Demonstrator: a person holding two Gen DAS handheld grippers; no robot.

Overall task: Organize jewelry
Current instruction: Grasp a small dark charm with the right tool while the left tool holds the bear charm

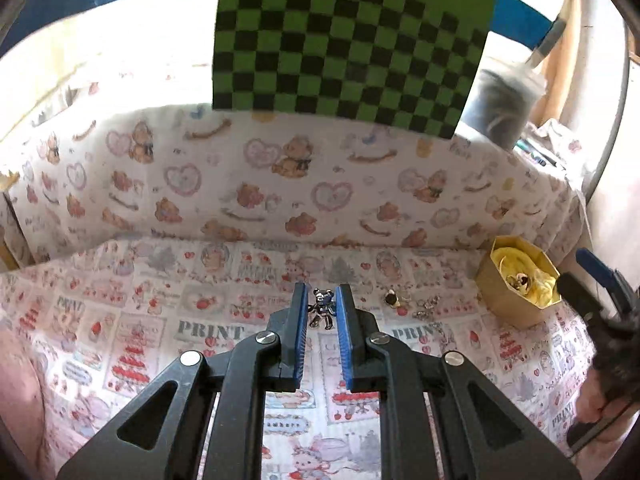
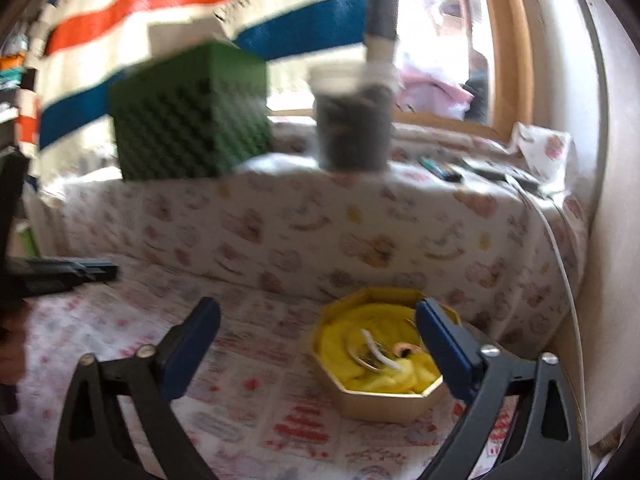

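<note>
Between your left gripper (image 1: pixel 322 308) fingers, frame centre: bear charm (image 1: pixel 323 308), pinched, long axis upright. Gold box (image 1: pixel 516 280) lies at right edge. Right gripper (image 2: pixel 318 344) spread, empty, nearer box.

The left wrist view looks forward and down along its tool (image 1: pixel 322 308), close over the desk (image 1: pixel 120 320). The right wrist view looks likewise, nearer the box (image 2: pixel 384 396). Both share the box (image 1: pixel 516 280) and the checkered cube (image 1: pixel 348 48).
</note>
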